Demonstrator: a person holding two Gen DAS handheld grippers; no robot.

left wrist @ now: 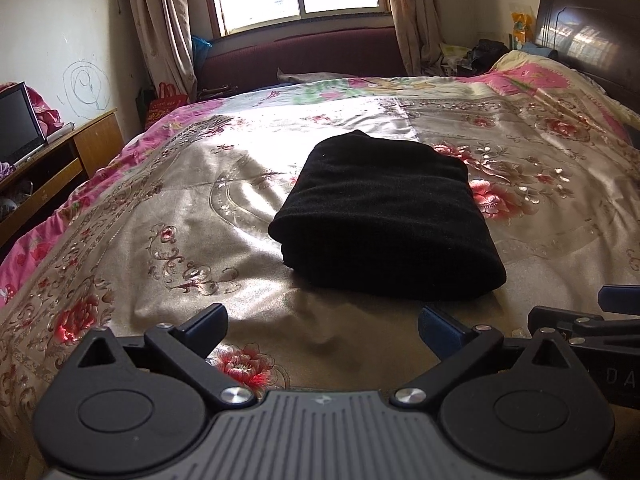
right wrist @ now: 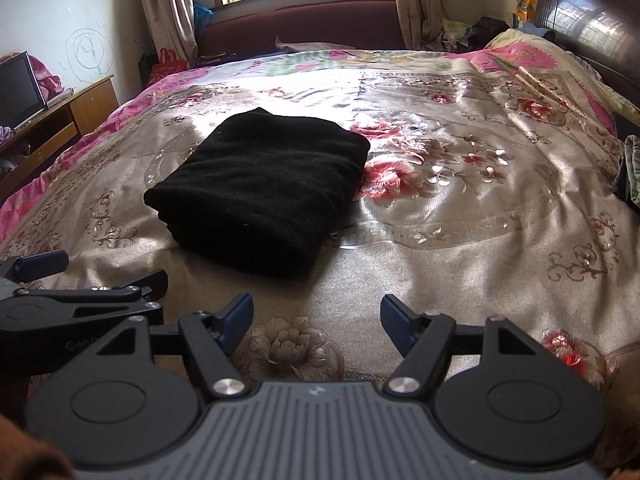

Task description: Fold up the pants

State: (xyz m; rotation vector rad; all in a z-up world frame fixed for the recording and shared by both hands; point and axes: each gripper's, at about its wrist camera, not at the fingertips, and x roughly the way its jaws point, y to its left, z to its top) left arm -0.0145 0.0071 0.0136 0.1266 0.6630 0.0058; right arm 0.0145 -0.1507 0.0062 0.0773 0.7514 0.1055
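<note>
The black pants (left wrist: 384, 212) lie folded into a compact stack on the floral bedspread (left wrist: 180, 208); they also show in the right wrist view (right wrist: 260, 188). My left gripper (left wrist: 322, 320) is open and empty, just short of the stack's near edge. My right gripper (right wrist: 316, 312) is open and empty, nearer than the stack and to its right. The right gripper's fingers (left wrist: 568, 320) show at the right edge of the left wrist view. The left gripper's fingers (right wrist: 80, 292) show at the left edge of the right wrist view.
A wooden TV stand (left wrist: 60, 164) with a screen (left wrist: 18, 124) stands left of the bed. A dark headboard (right wrist: 592, 24) is at the far right. A maroon sofa (left wrist: 304, 56) sits under the window. Clothes (right wrist: 630, 172) lie at the bed's right edge.
</note>
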